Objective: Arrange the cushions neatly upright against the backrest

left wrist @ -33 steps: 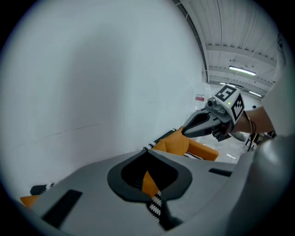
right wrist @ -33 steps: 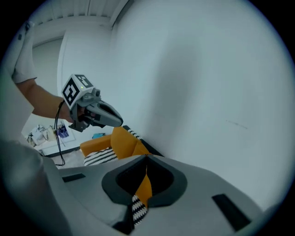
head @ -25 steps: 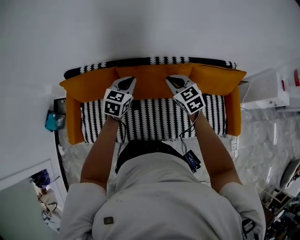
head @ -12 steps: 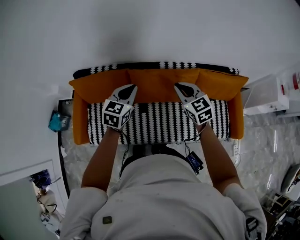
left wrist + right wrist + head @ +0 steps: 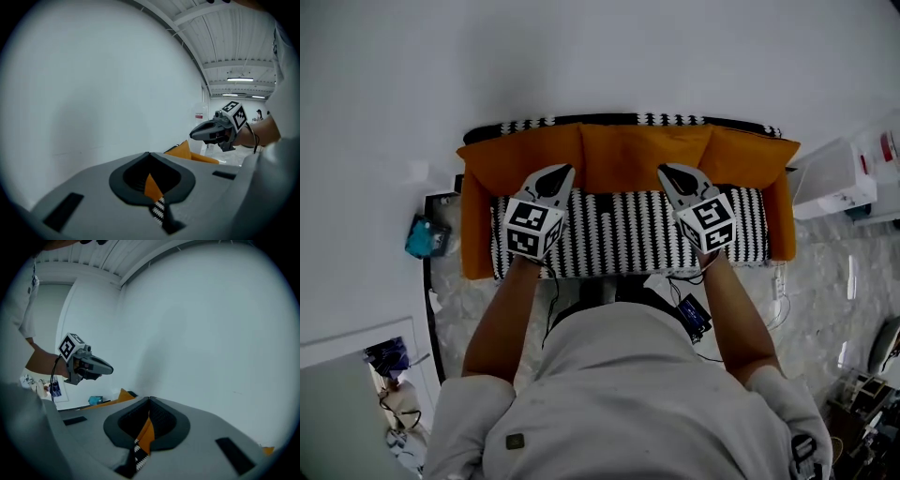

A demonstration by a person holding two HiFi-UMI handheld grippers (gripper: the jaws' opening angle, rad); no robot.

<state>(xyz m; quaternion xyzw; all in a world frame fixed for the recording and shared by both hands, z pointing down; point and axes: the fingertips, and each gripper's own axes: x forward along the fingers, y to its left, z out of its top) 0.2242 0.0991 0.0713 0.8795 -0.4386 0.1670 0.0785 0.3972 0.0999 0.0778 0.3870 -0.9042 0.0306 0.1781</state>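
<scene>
Three orange cushions stand in a row against the sofa's black-and-white backrest (image 5: 609,120): left (image 5: 517,159), middle (image 5: 642,150), right (image 5: 752,155). Below them lies the patterned seat (image 5: 619,230). My left gripper (image 5: 556,174) and right gripper (image 5: 667,172) hover side by side over the seat, their tips at the cushions' lower edge. Both are shut and hold nothing. In the left gripper view the closed jaws (image 5: 150,157) show only a slit of orange and pattern, with the right gripper (image 5: 213,131) beside. The right gripper view's jaws (image 5: 149,401) look the same, with the left gripper (image 5: 91,366) in the air.
Orange armrests close the sofa at left (image 5: 474,234) and right (image 5: 783,225). A white wall (image 5: 600,56) rises behind it. A white cabinet (image 5: 834,178) stands at the right and a teal object (image 5: 424,236) lies on the floor at the left. Cables and a small device (image 5: 689,319) hang near my waist.
Both grippers have drawn back and risen from the cushions, from mid-cushion to the lower edge. The sofa sits lower and further right in the head view. Jaws stayed shut.
</scene>
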